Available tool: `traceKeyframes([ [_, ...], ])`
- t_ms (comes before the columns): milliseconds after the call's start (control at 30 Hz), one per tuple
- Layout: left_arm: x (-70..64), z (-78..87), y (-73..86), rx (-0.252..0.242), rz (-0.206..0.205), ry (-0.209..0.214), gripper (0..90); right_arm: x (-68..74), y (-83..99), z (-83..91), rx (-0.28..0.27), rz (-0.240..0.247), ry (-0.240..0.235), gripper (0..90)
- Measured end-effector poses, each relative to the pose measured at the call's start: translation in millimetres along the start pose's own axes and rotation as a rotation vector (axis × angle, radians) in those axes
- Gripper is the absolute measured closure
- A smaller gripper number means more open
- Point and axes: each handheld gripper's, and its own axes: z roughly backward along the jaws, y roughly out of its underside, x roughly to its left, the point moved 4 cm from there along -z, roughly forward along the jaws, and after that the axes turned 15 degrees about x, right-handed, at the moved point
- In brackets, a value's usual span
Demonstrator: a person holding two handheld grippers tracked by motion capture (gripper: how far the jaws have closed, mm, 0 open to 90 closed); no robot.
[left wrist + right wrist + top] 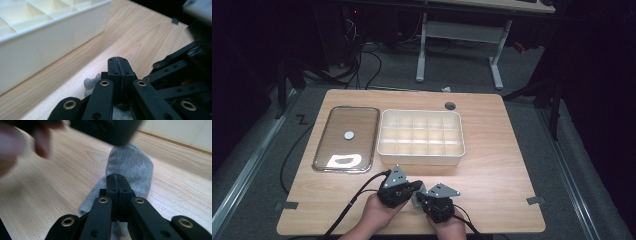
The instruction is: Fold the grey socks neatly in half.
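Both claws are sitting closed right now: your left gripper (411,188) is showing its jaws pressed flat together in the left gripper view, with grey fabric bunched beneath them, and your right gripper (117,180) is doing the same over a grey sock (130,170) in its own view — whether either one is actually pinching cloth, you cannot tell from these angles. That sock is lying on the wooden table (492,150) near your edge, between the two grippers, just in front of the cream divided organizer box (421,135), whose compartments are looking empty; a clear lid (346,139) is resting to the box's left. You are working with both tools crowded very close together, and that is the main risk — the linkages are nearly touching, so one may be knocking the other as you pull apart. If only a thin fold is caught, the soft knit is likely to be slipping free as you lift. Dragging it forward could also be snagging it on the box's near wall (50,47) instead of clearing the rim.
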Motion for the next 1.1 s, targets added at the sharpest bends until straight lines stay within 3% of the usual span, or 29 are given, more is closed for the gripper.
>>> traceKeyframes([
  [100,10.5,-10.9,7.2,0.028,0.041,0.007,90.0,0.1,0.2,0.5,0.004,0.013,0.0,90.0],
  [167,14.7,-16.9,13.0,0.045,0.044,-0.002,90.0,0.4,0.9,0.6,-0.002,0.018,-0.001,90.0],
  [267,21.1,-20.8,19.4,0.024,0.07,0.021,90.0,0.6,1.4,0.5,-0.015,0.02,0.008,90.0],
  [367,21.1,-20.9,20.0,0.024,0.061,0.004,90.0,3.5,-1.0,6.7,-0.014,0.018,0.025,89.5],
  [467,21.5,-21.0,20.7,0.021,0.061,0.0,90.0,12.6,2.6,17.2,-0.045,0.044,0.01,90.0],
  [533,20.3,-21.7,20.8,0.018,0.053,0.003,90.0,14.0,10.4,13.5,-0.015,0.059,0.021,90.0],
  [600,19.1,-22.6,21.0,0.013,0.044,-0.01,90.0,10.2,16.4,9.5,-0.024,0.023,-0.014,90.0],
  [900,19.5,-22.8,22.7,0.002,0.042,-0.014,90.0,10.1,13.3,9.2,0.004,0.042,0.002,90.0],
  [1000,17.7,-21.9,23.4,-0.007,0.025,-0.041,90.0,8.3,7.3,16.7,0.015,0.016,0.016,77.9],
  [1100,18.1,-21.3,23.4,-0.011,0.039,-0.041,90.0,3.9,1.9,24.1,0.012,-0.006,0.038,72.5],
])
